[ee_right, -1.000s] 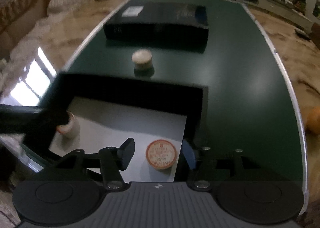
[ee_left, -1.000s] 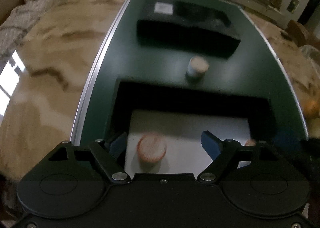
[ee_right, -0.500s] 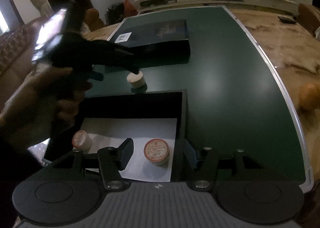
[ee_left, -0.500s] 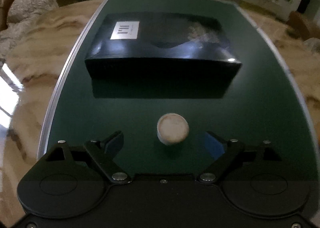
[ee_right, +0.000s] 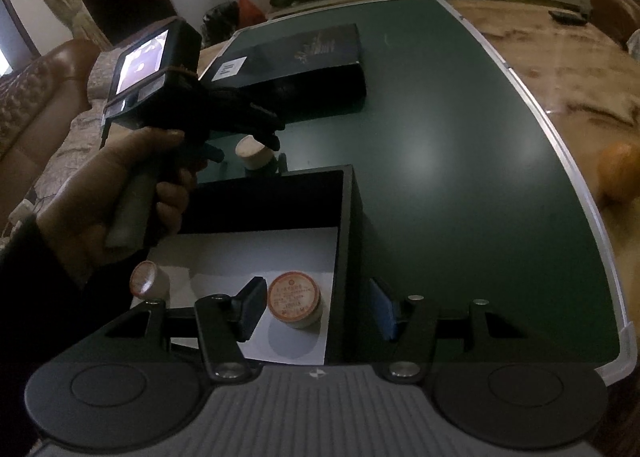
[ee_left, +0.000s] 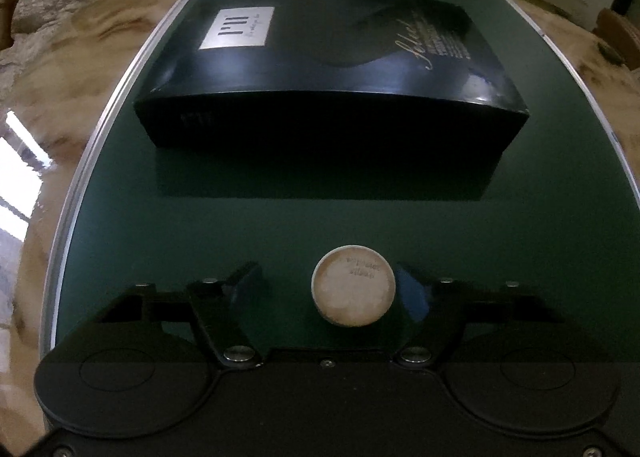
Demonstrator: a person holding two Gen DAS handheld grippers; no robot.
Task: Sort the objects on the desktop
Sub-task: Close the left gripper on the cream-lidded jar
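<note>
A small round white-capped jar (ee_left: 353, 285) stands on the green mat (ee_left: 520, 225) between the fingers of my left gripper (ee_left: 332, 289). The jaws are open; the right pad is close beside the jar and the left pad stands apart. The jar also shows in the right wrist view (ee_right: 253, 153) under the left gripper (ee_right: 260, 133). My right gripper (ee_right: 318, 307) is open above the open black tray (ee_right: 346, 217), which holds a red-lidded jar (ee_right: 295, 299) and a smaller jar (ee_right: 147, 280).
A closed black box (ee_left: 328, 81) lies on the mat beyond the white-capped jar. An orange fruit (ee_right: 618, 173) sits on the marble table right of the mat. Sofas and shelves stand farther off.
My left gripper left the tray and moved forward to the white-capped jar, which now sits between its fingers. My right gripper lifted and drew back a little above the tray.
</note>
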